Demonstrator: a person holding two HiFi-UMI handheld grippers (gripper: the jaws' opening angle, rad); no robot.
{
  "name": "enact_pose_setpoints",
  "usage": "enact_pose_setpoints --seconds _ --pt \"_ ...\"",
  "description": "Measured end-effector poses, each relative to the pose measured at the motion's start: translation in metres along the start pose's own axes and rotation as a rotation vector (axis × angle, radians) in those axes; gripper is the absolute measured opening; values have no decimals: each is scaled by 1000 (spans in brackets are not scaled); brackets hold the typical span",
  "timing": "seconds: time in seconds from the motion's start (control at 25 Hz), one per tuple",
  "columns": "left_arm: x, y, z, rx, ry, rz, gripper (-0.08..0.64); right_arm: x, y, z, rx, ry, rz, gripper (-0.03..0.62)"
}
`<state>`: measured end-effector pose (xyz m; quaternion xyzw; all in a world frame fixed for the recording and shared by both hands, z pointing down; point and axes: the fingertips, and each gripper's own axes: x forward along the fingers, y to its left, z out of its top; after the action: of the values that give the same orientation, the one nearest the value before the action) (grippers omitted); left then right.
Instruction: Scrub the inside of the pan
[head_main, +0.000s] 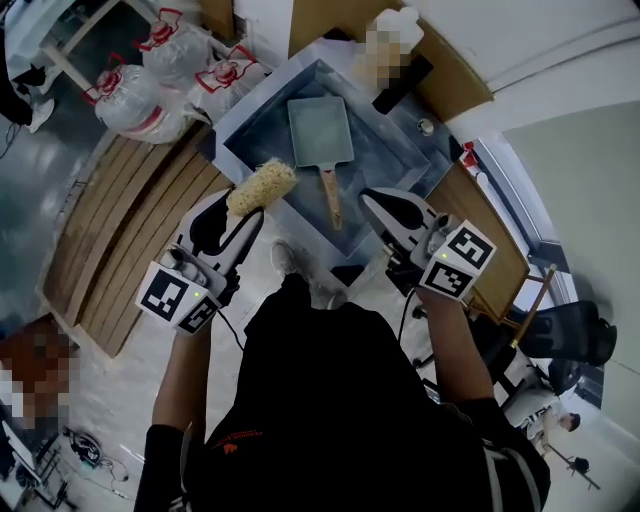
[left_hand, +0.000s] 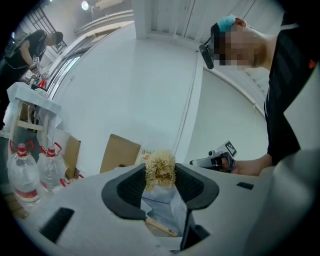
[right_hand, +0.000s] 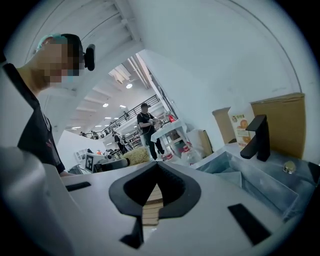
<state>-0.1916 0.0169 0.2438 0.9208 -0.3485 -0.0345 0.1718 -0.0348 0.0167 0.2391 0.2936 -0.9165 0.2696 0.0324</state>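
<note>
A rectangular grey pan (head_main: 320, 130) with a wooden handle (head_main: 331, 196) lies flat in the steel sink (head_main: 250, 135). My left gripper (head_main: 243, 208) is shut on a yellowish fibre scrubber (head_main: 262, 186), held above the sink's near-left rim, short of the pan. In the left gripper view the scrubber (left_hand: 160, 170) sits pinched between the jaws, with the pan handle (left_hand: 161, 226) showing below. My right gripper (head_main: 374, 202) hovers over the sink's near-right rim, beside the handle's end, shut and empty. Its tips (right_hand: 157, 165) touch in the right gripper view.
A black faucet (head_main: 402, 84) stands at the sink's far right corner. Bagged water bottles (head_main: 150, 95) sit at the far left. A slatted wooden counter (head_main: 125, 235) runs left of the sink. Cardboard boxes (right_hand: 280, 117) stand behind it. People stand in the background (right_hand: 147, 125).
</note>
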Motion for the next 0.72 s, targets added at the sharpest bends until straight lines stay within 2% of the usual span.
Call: enact_pose_setpoints --seconds 0.36,0.72 --pt "25 41 6 18 15 -41 181 24 -23 8 20 -8 -52 5" --pt "53 57 -8 8 58 -35 181 34 -49 11 42 3 -45 5"
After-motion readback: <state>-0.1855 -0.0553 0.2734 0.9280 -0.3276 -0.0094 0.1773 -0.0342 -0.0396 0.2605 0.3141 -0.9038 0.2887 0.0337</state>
